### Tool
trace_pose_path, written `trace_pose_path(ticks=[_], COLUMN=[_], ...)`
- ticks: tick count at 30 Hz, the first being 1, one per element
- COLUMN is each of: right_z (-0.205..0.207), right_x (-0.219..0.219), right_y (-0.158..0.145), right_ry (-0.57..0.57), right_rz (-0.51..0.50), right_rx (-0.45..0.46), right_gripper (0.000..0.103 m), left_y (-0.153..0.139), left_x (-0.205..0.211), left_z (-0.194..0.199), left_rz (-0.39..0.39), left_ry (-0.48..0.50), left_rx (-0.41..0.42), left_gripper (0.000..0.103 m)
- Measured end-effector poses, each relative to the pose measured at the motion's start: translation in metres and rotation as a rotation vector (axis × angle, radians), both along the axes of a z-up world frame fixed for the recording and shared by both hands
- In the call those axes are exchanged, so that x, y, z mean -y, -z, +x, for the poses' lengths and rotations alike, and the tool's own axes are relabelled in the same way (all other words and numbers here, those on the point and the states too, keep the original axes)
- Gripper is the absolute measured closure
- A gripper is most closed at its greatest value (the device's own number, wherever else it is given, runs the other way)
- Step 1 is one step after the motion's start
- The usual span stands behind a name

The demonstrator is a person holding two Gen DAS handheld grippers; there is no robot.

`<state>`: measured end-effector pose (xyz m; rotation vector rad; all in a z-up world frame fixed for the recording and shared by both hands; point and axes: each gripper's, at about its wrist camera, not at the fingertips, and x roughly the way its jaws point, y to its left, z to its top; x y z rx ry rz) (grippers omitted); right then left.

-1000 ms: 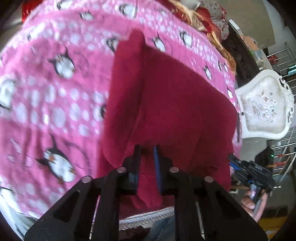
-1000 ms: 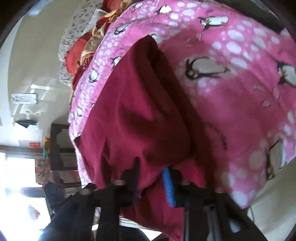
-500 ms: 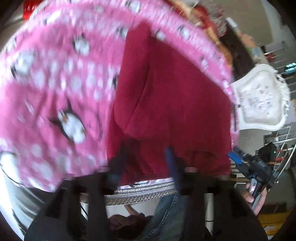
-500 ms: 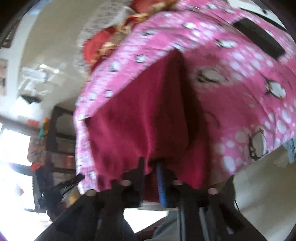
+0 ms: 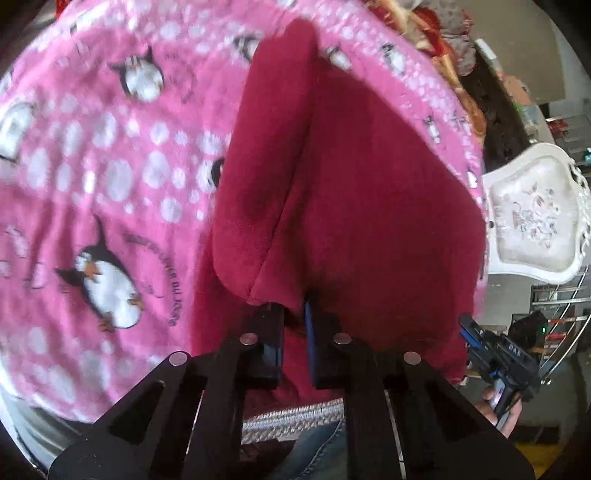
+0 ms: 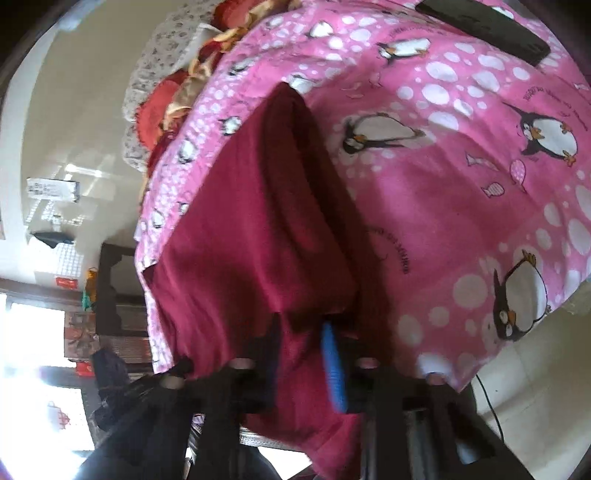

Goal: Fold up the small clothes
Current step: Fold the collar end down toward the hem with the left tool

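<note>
Pink fleece printed with penguins and white dots (image 5: 110, 177) covers the surface where the work goes on; whether a bed or a desk lies under it I cannot tell. A white ornate chair back (image 5: 535, 218) stands off to one side, and a dark flat object (image 6: 484, 26) lies on the far part of the blanket.

On the blanket, near its front edge, lies the dark red garment (image 5: 369, 177), with 1 long flap turned up and over along its length so that a soft rounded fold runs away from the cameras. Its near edge hangs a little over the front of the blanket.

The left tool (image 5: 293, 325) has its fingers drawn close on the near hem of that flap, pinching the cloth. The right tool (image 6: 299, 332) grips the same raised edge from the other side, though its fingers stand a bit wider, with fabric bunched between them.

The cloth looks light, limp and slightly fuzzy, and I would judge it will sag between the 2 grips and cling to the fleece rather than slide. The hem corners seem the best hold, taken through both layers, so the fold stays straight when laid down.
</note>
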<state>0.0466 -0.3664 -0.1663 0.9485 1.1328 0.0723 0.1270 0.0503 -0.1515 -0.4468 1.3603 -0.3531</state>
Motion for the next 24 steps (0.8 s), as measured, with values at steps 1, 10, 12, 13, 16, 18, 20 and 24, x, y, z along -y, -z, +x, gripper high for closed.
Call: trace_pose_path(ticks=[1, 10, 12, 13, 16, 18, 20, 24], right_z=[-0.002, -0.035, -0.032, -0.03, -0.024, -0.031, -0.038, -0.04], right_x=[0.001, -0.006, -0.014, -0.017, -0.027, -0.029, -0.03, -0.02], right_y=[-0.002, -0.086, -0.077, -0.066, -0.02, -0.025, -0.045, -0.049], right_ry=[0.004, -0.03, -0.061, -0.069, -0.091, -0.077, -0.076, -0.061], right_rz=[0.0, -0.094, -0.142, -0.165, -0.227, -0.213, -0.248, -0.321], right_rx=[-0.001, 0.116, 0.079, 0.045, -0.086, -0.074, -0.043, -0.071], right_gripper=[0.095, 0.099, 0.099, 0.099, 0.099, 0.099, 0.103, 0.103], left_y=[-0.007, -0.033, 0.0, 0.014, 0.023, -0.007, -0.017, 0.014], left_x=[-0.004, -0.026, -0.011, -0.005, -0.007, -0.007, -0.008, -0.004], left_z=[-0.004, -0.027, -0.029, -0.027, -0.032, -0.041, -0.047, -0.04], left_rz=[-0.013, -0.043, 0.021, 0.061, 0.061, 0.056, 0.066, 0.108], left_ry=[-0.004, 0.05, 0.082, 0.106, 0.084, 0.111, 0.129, 0.165], left_rx=[0.016, 0.048, -0.02, -0.045, -0.046, 0.049, 0.076, -0.007], left_gripper=[0.096, 0.096, 0.095, 0.095, 0.095, 0.095, 0.095, 0.095])
